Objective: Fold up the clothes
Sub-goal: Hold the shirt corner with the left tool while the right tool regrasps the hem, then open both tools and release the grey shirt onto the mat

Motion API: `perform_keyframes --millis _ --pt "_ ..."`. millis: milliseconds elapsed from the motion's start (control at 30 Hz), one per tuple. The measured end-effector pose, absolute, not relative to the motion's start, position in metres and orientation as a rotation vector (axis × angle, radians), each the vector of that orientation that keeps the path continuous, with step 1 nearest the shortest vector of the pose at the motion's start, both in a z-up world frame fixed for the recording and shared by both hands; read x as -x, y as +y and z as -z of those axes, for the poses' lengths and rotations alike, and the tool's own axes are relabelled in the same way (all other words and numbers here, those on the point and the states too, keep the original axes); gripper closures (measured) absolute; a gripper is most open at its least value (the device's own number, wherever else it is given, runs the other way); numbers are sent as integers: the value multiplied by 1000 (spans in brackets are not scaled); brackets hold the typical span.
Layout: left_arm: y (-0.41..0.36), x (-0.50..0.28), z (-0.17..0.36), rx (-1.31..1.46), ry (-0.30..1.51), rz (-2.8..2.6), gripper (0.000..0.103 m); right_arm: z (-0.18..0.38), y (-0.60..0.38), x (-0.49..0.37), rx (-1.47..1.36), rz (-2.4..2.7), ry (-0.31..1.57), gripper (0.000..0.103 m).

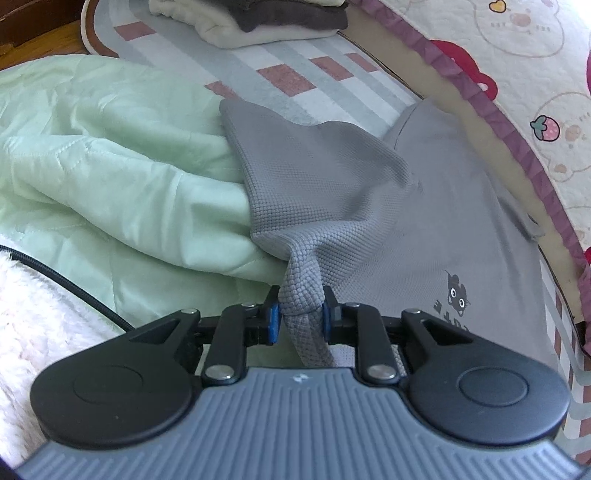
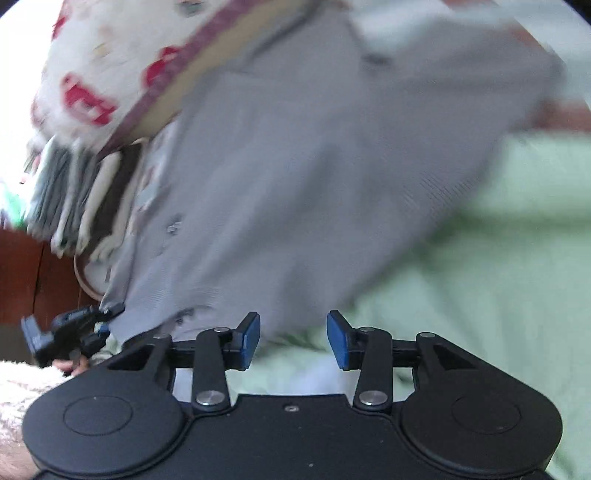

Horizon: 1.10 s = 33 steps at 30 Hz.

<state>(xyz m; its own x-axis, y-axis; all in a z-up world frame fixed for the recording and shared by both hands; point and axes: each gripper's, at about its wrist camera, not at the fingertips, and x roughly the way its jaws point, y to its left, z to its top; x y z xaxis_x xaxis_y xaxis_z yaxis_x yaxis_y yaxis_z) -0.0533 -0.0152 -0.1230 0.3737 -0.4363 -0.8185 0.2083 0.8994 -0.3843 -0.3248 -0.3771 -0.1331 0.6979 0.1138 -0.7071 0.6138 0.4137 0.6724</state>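
A grey knit shirt (image 1: 436, 206) with a small cartoon print lies across the striped bed sheet (image 1: 295, 59). My left gripper (image 1: 300, 321) is shut on a bunched edge of the grey shirt, lifting a fold of it over the light green quilt (image 1: 110, 166). In the blurred right wrist view, the same grey shirt (image 2: 295, 166) spreads ahead. My right gripper (image 2: 293, 338) stands open above the green quilt (image 2: 480, 277), nothing between its blue pads. The left gripper (image 2: 107, 315) shows at that view's left edge, holding the shirt's corner.
A stack of folded clothes (image 1: 258, 22) sits at the far end of the bed. A white cartoon-print cover with purple trim (image 1: 517, 74) borders the right side. A fluffy white sleeve (image 1: 37, 314) and a black cable (image 1: 74, 291) are at lower left.
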Motion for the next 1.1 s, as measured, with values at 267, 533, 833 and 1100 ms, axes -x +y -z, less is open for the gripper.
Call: perform_keyframes --millis 267,533,833,1100 --pt "-13 52 123 233 1108 430 84 163 -379 308 -1224 494 633 66" --pt "-11 69 114 203 1063 489 86 101 -358 336 -807 484 658 98" --pt "4 66 114 302 1108 458 84 107 -351 313 -553 581 1068 90" --pt "32 24 92 555 1105 463 70 29 -371 292 -479 505 811 63"
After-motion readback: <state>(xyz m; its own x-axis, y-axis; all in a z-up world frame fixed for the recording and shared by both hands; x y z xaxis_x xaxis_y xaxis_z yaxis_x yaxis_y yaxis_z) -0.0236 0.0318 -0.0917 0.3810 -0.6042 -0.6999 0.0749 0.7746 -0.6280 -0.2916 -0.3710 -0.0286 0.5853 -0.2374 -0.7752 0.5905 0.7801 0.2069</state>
